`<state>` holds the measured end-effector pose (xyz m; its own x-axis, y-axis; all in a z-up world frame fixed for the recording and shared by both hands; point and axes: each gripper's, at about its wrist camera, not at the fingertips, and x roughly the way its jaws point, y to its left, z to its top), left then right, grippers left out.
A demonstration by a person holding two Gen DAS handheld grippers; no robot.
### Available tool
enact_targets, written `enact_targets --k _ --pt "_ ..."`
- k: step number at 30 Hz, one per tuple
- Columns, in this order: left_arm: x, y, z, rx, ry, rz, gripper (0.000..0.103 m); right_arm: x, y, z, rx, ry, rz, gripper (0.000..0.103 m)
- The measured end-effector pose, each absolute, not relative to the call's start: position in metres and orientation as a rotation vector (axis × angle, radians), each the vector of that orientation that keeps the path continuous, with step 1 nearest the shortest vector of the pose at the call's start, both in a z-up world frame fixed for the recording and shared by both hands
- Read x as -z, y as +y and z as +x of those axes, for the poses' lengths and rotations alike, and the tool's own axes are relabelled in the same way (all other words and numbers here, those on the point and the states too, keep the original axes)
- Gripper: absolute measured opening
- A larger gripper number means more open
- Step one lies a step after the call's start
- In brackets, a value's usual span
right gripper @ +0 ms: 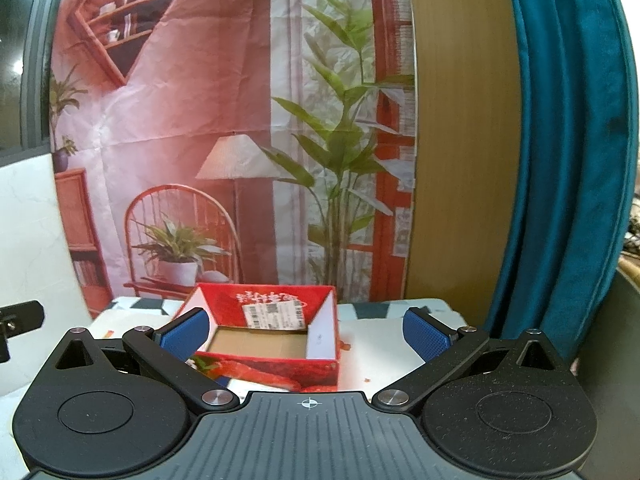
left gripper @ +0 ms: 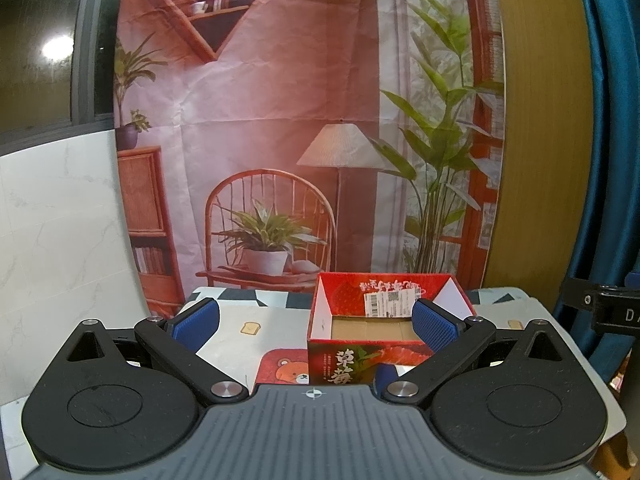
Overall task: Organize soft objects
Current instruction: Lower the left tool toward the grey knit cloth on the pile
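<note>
A red cardboard box with strawberry print stands open on the table, its brown floor bare inside. It also shows in the right wrist view. My left gripper is open and empty, its blue pads spread wide, the right pad in front of the box's right side. My right gripper is open and empty, spread across the box's width and a little short of it. No soft object shows in either view; a blue item peeks out beside the box's front, mostly hidden.
The table has a patterned cloth with a red bear patch. A printed room backdrop hangs behind it. A white marble panel stands left, a wood panel and blue curtain right. A black mount sits far right.
</note>
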<state>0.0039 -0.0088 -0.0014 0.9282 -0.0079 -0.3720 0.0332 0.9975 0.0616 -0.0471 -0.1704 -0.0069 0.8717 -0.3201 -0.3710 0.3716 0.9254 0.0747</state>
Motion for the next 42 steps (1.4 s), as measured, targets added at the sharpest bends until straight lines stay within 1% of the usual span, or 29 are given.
enact_targets --k 7,10,12,15,19,24,28,37,42 --pt "0.028 -0.01 0.023 0.046 0.452 0.099 0.103 0.046 -0.183 -0.04 0.307 0.329 0.211 0.103" --pt "0.044 -0.009 0.036 0.05 0.502 0.11 0.103 0.069 -0.185 -0.04 0.316 0.237 0.234 0.103" --pt "0.058 -0.007 0.043 0.054 0.536 0.104 0.103 0.084 -0.187 -0.039 0.333 0.21 0.244 0.103" --pt "0.078 -0.002 0.054 0.059 0.586 0.088 0.103 0.107 -0.192 -0.028 0.339 0.265 0.269 0.103" --pt "0.106 0.004 0.062 0.057 0.599 0.099 0.103 0.136 -0.193 -0.017 0.326 0.344 0.288 0.103" --pt "0.144 0.007 0.07 0.054 0.627 0.127 0.103 0.174 -0.181 -0.01 0.286 0.405 0.202 0.103" --pt "0.173 0.017 0.073 0.048 0.651 0.101 0.103 0.203 -0.176 -0.013 0.282 0.431 0.186 0.103" --pt "0.227 0.026 0.091 0.05 0.751 0.033 0.103 0.252 -0.192 0.006 0.375 0.664 0.244 0.103" --pt "0.248 0.026 0.101 0.042 0.801 0.048 0.103 0.277 -0.191 0.018 0.374 0.739 0.238 0.103"
